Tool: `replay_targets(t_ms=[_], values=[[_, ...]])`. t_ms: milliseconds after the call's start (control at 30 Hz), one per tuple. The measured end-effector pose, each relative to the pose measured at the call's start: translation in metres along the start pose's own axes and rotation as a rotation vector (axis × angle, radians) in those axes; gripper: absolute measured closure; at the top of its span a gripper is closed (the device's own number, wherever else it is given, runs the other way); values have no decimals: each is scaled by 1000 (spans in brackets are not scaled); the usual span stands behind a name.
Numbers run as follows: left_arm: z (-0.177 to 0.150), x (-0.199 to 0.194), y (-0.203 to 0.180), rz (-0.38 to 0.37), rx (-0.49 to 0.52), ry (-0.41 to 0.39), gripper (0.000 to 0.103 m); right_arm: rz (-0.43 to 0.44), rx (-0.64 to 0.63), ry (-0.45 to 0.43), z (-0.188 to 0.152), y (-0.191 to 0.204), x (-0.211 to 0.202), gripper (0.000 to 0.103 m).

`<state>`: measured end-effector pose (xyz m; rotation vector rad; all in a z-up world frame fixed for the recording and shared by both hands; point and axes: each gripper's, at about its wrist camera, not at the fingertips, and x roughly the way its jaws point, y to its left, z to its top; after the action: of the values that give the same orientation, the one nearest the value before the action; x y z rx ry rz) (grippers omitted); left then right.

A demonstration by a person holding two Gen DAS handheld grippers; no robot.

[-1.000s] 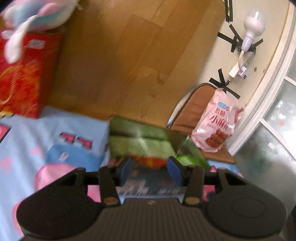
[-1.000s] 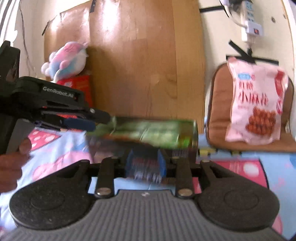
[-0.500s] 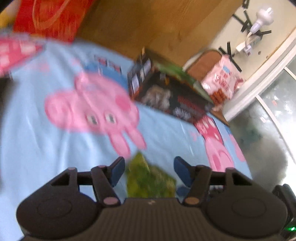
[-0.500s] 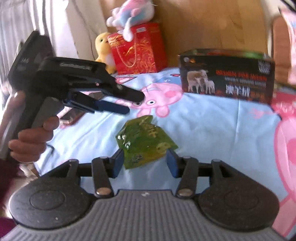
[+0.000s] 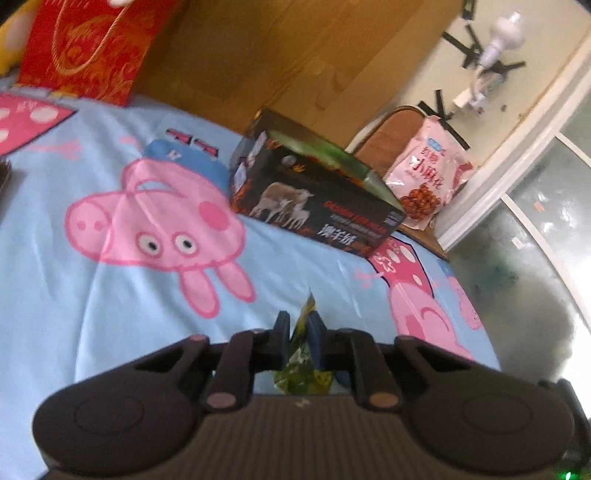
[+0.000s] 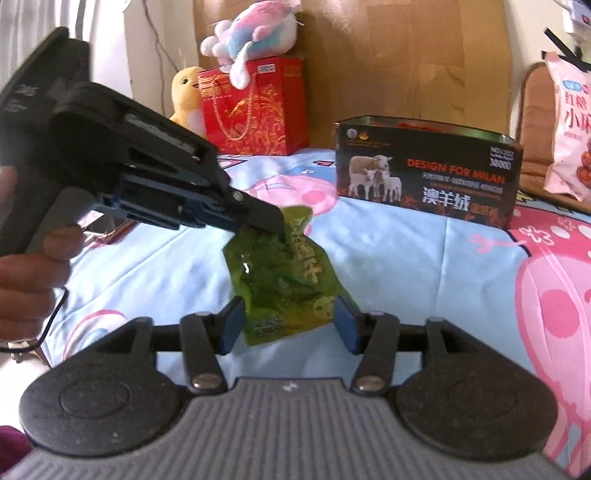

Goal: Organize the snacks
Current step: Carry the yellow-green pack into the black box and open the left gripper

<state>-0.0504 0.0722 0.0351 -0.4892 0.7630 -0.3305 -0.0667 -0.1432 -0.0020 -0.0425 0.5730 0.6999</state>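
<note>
Up close in the left wrist view, the left gripper (image 5: pixel 298 330) angles down over the pale blue cartoon-pig bedsheet (image 5: pixel 92 295), jaws pinching the crinkled green plastic snack packet (image 5: pixel 303 363). From the right wrist view, the right gripper (image 6: pixel 289 325) is opening around the packet's lower end without pressing it; a black printed cardboard box (image 6: pixel 424 177) stands behind against the wood panel (image 6: pixel 388 55).

1. A green plastic snack packet (image 6: pixel 284 280) lies on the near part of the blue cartoon-pig bedsheet (image 6: pixel 406 266).
2. A black rectangular carton printed with sheep (image 6: pixel 424 173) stands farther back, right of the packet.
3. A red gift bag with gold cord handles (image 6: pixel 258 110) stands far left, with a pastel plush toy (image 6: pixel 255 33) on it and a yellow plush chick (image 6: pixel 186 96) to its left.
4. A pink snack bag (image 6: pixel 569 125) leans on a brown chair (image 6: pixel 535 122) at far right.
</note>
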Motion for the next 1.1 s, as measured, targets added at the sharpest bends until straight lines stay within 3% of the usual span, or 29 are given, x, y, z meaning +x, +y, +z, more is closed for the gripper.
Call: replay_targets(t_ms=[133, 233, 300, 333, 367, 433, 667, 800, 867, 900, 967, 1100], values=[[1, -5, -10, -46, 37, -9, 95, -7, 22, 12, 1, -2, 1, 16], [5, -4, -15, -71, 41, -4, 95, -24, -23, 32, 3, 5, 7, 12], [9, -2, -18, -86, 40, 3, 95, -40, -53, 23, 4, 9, 10, 33], [12, -1, -20, -84, 45, -3, 95, -52, -66, 11, 5, 9, 10, 60], [16, -1, -23, -81, 55, -9, 95, -49, -64, 6, 7, 7, 10, 74], [26, -1, -28, -101, 66, -26, 95, -68, -43, -33, 10, 3, 6, 78], [87, 12, -56, -160, 130, -145, 92, -295, -164, -234, 56, -17, -11, 81], [127, 53, -60, -65, 142, -209, 81, -453, -311, -279, 99, -38, 14, 79], [136, 79, -57, 73, 149, -217, 79, -535, -335, -254, 110, -52, 38, 56], [136, 87, -56, 120, 156, -214, 80, -557, -328, -224, 111, -59, 46, 56], [128, 91, -48, 132, 140, -204, 81, -548, -253, -194, 104, -65, 43, 56], [101, 81, -43, 173, 140, -197, 81, -478, -162, -233, 67, -55, 8, 56]])
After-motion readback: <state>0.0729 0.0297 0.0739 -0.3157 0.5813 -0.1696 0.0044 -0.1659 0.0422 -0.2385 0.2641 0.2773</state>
